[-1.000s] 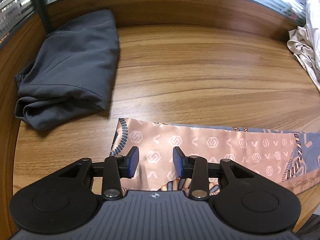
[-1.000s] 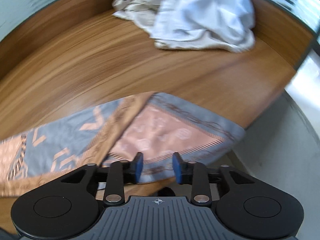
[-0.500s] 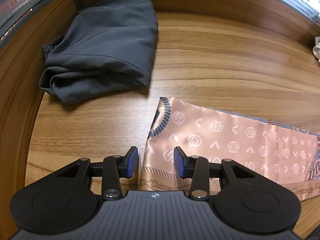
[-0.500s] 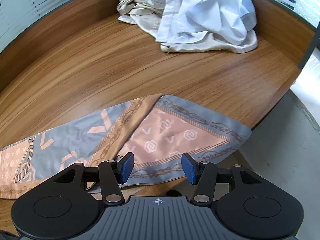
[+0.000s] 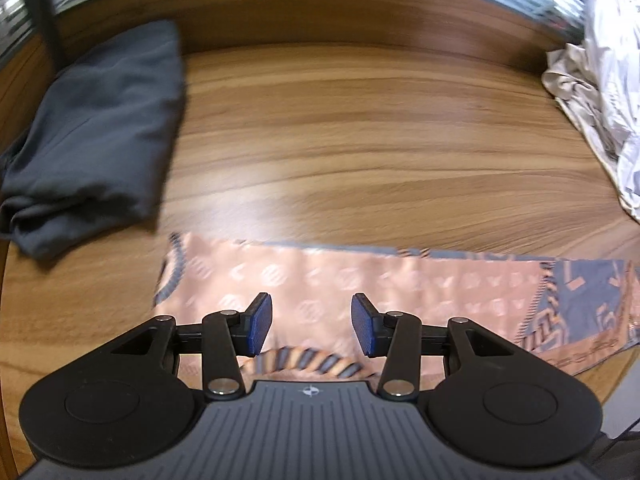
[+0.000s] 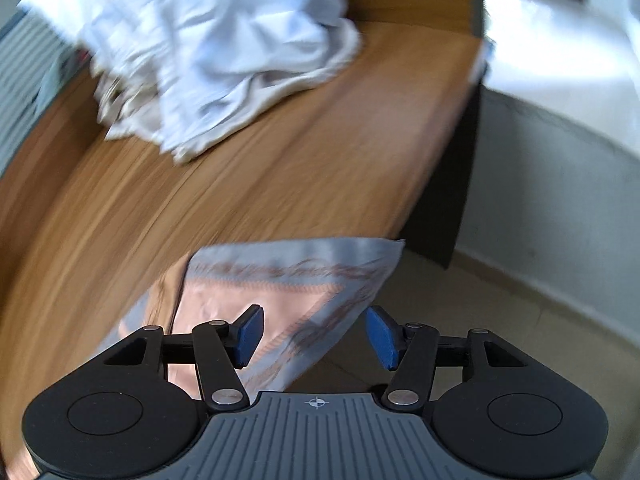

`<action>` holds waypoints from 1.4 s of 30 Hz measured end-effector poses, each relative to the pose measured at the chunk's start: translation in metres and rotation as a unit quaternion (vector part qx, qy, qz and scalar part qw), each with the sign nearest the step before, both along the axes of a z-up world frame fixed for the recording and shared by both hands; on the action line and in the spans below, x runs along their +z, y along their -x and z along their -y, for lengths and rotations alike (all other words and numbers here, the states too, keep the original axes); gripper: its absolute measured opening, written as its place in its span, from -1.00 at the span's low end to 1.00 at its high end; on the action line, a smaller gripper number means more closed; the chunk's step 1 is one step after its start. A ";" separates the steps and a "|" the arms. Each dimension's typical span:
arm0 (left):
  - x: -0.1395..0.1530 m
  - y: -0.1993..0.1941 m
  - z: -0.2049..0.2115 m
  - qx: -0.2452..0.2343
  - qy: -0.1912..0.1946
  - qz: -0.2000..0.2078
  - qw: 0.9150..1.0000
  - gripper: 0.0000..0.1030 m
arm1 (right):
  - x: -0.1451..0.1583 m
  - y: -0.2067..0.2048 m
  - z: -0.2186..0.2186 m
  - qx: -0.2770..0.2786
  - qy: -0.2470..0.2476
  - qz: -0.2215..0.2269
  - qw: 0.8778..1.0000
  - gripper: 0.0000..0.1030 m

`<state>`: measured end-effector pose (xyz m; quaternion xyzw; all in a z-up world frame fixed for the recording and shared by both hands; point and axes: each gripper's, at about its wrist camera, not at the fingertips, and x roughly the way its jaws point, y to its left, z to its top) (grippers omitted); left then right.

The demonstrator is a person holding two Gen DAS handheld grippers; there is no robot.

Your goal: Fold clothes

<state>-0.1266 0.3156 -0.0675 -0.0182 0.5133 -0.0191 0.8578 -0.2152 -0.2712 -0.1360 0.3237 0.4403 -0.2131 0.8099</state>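
Two grippers, left (image 5: pixel 311 330) and right (image 6: pixel 313 335), jaws opening, empty, above glossy patterned scarf (image 5: pixel 360 284) lying flat across woodgrain table (image 5: pixel 360 152). Folded charcoal garment (image 5: pixel 96 136) at ten o'clock; crumpled white clothes (image 6: pixel 216 48) at two.

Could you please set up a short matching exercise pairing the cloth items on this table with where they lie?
Things:
1. dark grey garment
2. patterned scarf
3. white crumpled clothes

Places:
A. piled at the far right of the wooden table
B. spread flat along the near edge, one end hanging off the table corner
C. folded at the far left

Pairs: 1-C, 2-B, 3-A
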 end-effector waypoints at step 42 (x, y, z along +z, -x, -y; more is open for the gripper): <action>-0.007 0.001 -0.011 0.004 0.010 -0.001 1.000 0.01 | 0.036 -0.060 -0.197 0.435 0.155 -0.010 0.887 -0.18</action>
